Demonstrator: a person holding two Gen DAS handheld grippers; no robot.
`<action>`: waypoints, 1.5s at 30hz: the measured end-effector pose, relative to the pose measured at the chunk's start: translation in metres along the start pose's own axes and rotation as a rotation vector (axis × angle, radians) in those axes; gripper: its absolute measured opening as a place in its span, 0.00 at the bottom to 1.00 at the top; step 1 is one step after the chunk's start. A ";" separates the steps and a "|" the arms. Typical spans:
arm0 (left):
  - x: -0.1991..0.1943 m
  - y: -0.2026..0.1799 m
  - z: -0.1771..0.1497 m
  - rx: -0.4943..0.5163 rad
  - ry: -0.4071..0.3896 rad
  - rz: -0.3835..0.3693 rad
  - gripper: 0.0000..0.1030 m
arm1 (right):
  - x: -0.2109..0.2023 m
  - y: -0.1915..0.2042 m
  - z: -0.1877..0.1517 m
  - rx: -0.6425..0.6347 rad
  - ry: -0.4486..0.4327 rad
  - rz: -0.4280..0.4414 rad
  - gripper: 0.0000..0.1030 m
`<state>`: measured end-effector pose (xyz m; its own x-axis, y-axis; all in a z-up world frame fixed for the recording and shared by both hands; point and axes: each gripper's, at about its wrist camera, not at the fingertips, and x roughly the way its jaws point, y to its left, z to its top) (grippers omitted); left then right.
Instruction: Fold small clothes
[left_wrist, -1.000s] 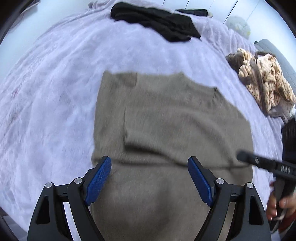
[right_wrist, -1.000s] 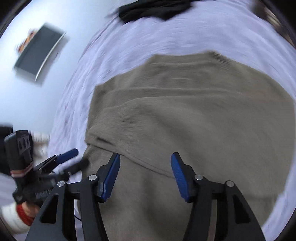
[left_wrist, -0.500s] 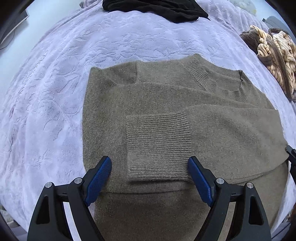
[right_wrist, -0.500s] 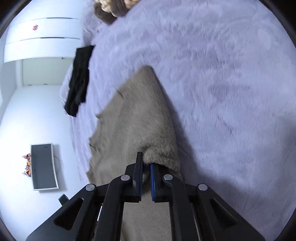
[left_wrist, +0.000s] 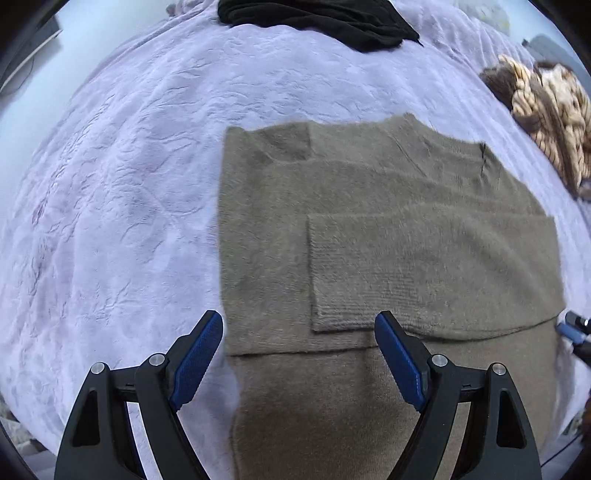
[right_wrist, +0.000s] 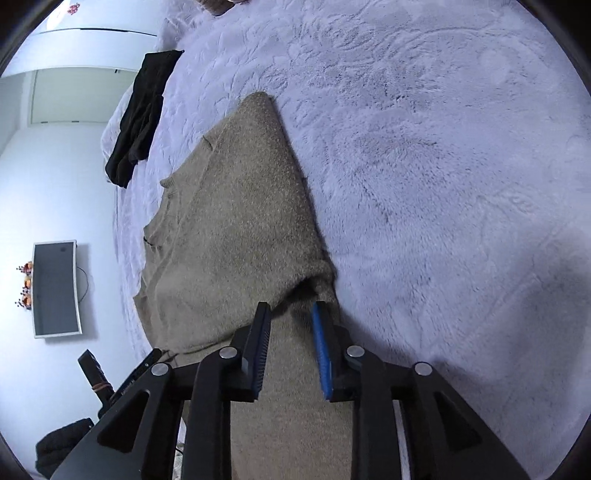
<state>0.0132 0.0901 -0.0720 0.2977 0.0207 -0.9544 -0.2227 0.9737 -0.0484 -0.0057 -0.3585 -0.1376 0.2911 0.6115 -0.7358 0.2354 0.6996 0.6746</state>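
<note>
An olive-brown knit sweater (left_wrist: 388, 229) lies flat on a lilac bedspread (left_wrist: 110, 206), its sleeve folded across the body with the ribbed cuff (left_wrist: 332, 273) near the middle. My left gripper (left_wrist: 299, 358) is open and empty, hovering above the sweater's lower left edge. In the right wrist view the sweater (right_wrist: 229, 229) stretches away from my right gripper (right_wrist: 291, 325), whose jaws stand partly open around a raised fold at the sweater's right edge. The right gripper's tip also shows at the right border of the left wrist view (left_wrist: 576, 332).
A black garment (left_wrist: 314, 18) lies at the far side of the bed, also in the right wrist view (right_wrist: 140, 114). A tan striped garment (left_wrist: 546, 107) is bunched at the far right. A wall-mounted screen (right_wrist: 55, 288) is beyond the bed.
My right gripper was shut on the sweater's edge and now has its jaws apart, the fold loose between them. My left gripper has shifted left, still open.
</note>
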 end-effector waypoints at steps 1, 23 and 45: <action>-0.003 0.005 0.003 -0.015 -0.011 -0.007 0.83 | -0.005 0.002 -0.002 -0.007 -0.005 -0.001 0.47; 0.046 0.084 0.054 -0.114 0.059 -0.302 0.22 | 0.013 0.009 0.056 -0.120 0.086 0.099 0.16; 0.038 0.079 -0.001 -0.123 0.156 -0.364 0.52 | 0.020 -0.011 0.029 -0.017 0.084 0.048 0.45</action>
<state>0.0062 0.1681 -0.1118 0.2355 -0.3638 -0.9012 -0.2412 0.8764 -0.4168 0.0243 -0.3650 -0.1578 0.2221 0.6726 -0.7059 0.2069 0.6749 0.7083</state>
